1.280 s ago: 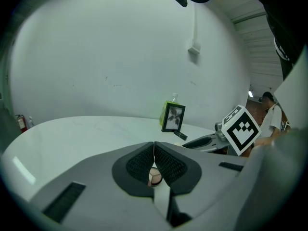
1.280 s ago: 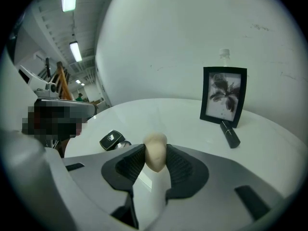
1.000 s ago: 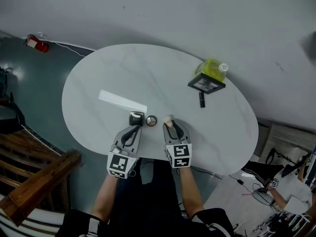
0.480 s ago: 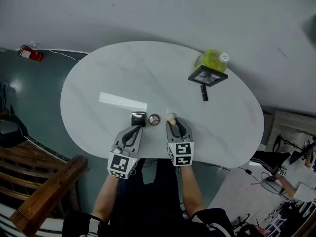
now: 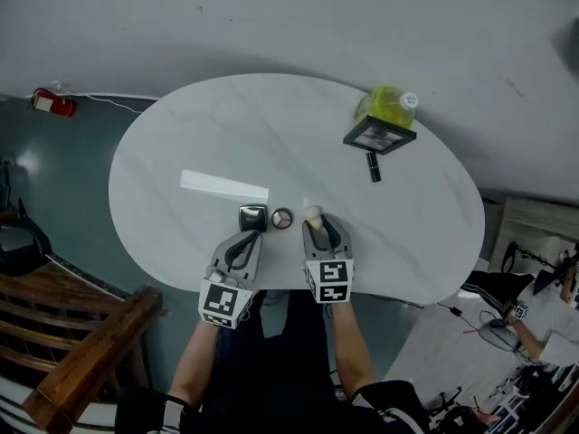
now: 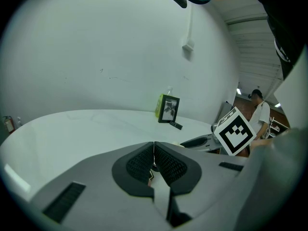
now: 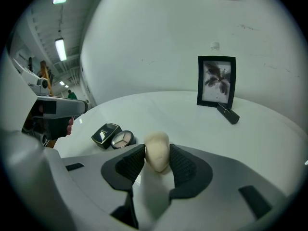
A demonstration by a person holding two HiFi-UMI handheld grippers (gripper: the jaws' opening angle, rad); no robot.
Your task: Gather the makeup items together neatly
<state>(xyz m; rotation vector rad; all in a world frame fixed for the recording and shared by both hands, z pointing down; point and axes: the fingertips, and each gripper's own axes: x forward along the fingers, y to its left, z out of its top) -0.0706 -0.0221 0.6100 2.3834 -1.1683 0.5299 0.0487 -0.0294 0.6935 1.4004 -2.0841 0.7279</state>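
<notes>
My right gripper point(image 5: 314, 223) is shut on a beige makeup sponge point(image 5: 312, 213), which stands up between the pads point(image 7: 157, 150) near the table's front edge. Just left of it on the table lie a round eyeshadow palette point(image 5: 282, 218) point(image 7: 123, 138) and a black square compact point(image 5: 251, 217) point(image 7: 105, 133), touching each other. My left gripper point(image 5: 244, 238) is shut and empty, just short of the compact; its pads point(image 6: 144, 161) meet. A black lipstick point(image 5: 371, 166) point(image 7: 227, 113) lies at the far right, in front of a photo frame point(image 5: 380, 136).
The white oval table point(image 5: 181, 143) carries a black photo frame point(image 7: 216, 83) point(image 6: 169, 109) and a yellow-green bottle point(image 5: 390, 106) behind it. A bright strip of light point(image 5: 224, 185) lies on the tabletop. A red extinguisher point(image 5: 47, 100) lies on the floor at the left.
Nothing on the table has visibly moved. Both grippers stay where they were; only the head view has shifted slightly.
</notes>
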